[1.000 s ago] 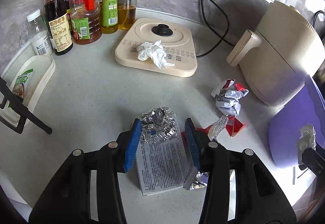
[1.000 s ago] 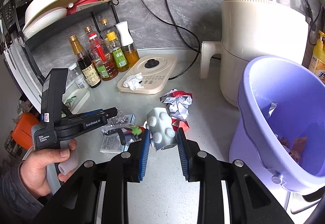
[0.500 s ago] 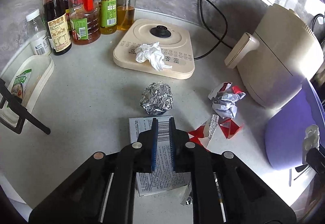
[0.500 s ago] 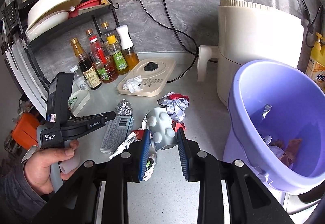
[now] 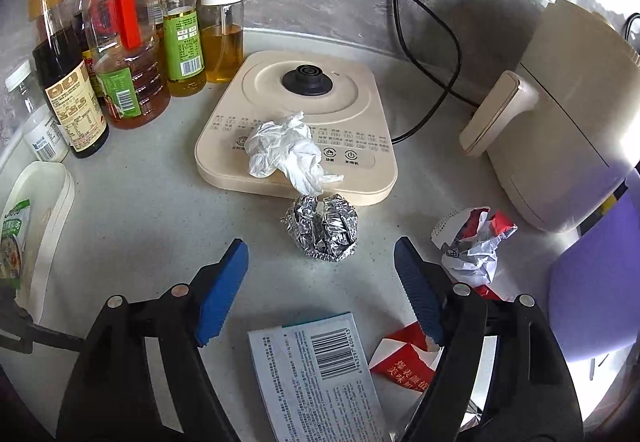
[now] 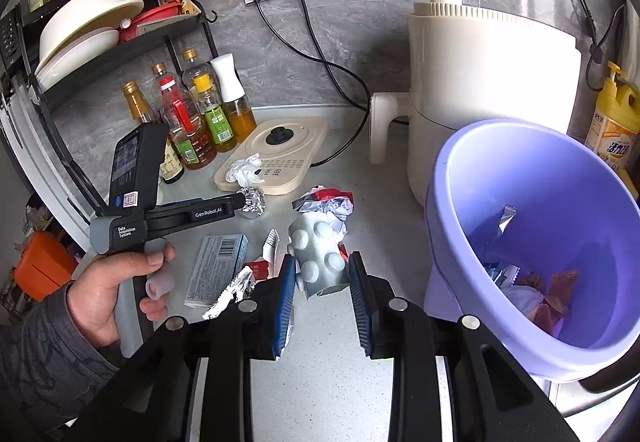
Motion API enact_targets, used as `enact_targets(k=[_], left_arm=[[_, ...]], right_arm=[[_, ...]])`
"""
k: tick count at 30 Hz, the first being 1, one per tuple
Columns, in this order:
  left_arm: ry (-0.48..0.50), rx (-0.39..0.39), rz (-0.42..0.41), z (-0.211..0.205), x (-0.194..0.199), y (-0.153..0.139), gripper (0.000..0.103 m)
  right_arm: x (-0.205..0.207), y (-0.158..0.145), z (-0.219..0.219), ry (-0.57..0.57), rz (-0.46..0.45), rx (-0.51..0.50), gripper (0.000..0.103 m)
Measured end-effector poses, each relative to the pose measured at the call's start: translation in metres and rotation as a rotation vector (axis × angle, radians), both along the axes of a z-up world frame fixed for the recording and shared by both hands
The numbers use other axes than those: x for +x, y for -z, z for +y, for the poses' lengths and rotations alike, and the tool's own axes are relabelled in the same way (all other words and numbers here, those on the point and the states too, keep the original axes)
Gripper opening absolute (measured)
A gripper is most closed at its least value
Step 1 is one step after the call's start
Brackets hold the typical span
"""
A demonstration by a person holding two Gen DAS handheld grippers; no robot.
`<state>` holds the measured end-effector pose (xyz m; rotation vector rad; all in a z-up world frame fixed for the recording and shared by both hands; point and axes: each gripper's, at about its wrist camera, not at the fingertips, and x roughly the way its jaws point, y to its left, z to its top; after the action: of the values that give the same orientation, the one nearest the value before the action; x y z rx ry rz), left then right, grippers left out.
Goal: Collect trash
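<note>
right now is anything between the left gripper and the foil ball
Nothing visible. The left gripper is open and the foil ball sits on bare counter just ahead of its fingertips. The crumpled tissue lies beyond the ball, not in the path.

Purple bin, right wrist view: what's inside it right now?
The purple bin holds crumpled wrappers at the bottom: silver foil, white and reddish-brown pieces. Anything beneath that pile or behind the near rim is hidden.

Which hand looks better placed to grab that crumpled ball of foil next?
Left. Its tongs are open and empty, pointing straight at the foil ball just ahead. The right tongs already grip a grey bumpy piece beside the purple bucket.
</note>
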<state>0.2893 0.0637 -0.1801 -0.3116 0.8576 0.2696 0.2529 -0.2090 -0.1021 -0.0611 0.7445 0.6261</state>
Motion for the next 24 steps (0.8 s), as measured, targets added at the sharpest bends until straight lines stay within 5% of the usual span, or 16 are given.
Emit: enact_targets(k=[6,10,13,24], left_arm=[[0.019,-0.005,0.050,0.004,0.027,0.017,0.074],[0.026,-0.014,0.080,0.008,0.037,0.024,0.047],[0.007,0.005,0.059,0.009,0.034,0.017,0.041],[0.026,0.002,-0.071,-0.008,0.007,-0.041,0.041]], right_arm=[[0.001,-0.022,-0.004,0.047,-0.043,0.012,0.027],[0.003,-0.040,-0.016,0.092,-0.071,0.031,0.027],[0.004,-0.052,-0.029,0.129,-0.092,0.050,0.027],[0.029,-0.074,-0.090,0.270,-0.135,0.075,0.028]])
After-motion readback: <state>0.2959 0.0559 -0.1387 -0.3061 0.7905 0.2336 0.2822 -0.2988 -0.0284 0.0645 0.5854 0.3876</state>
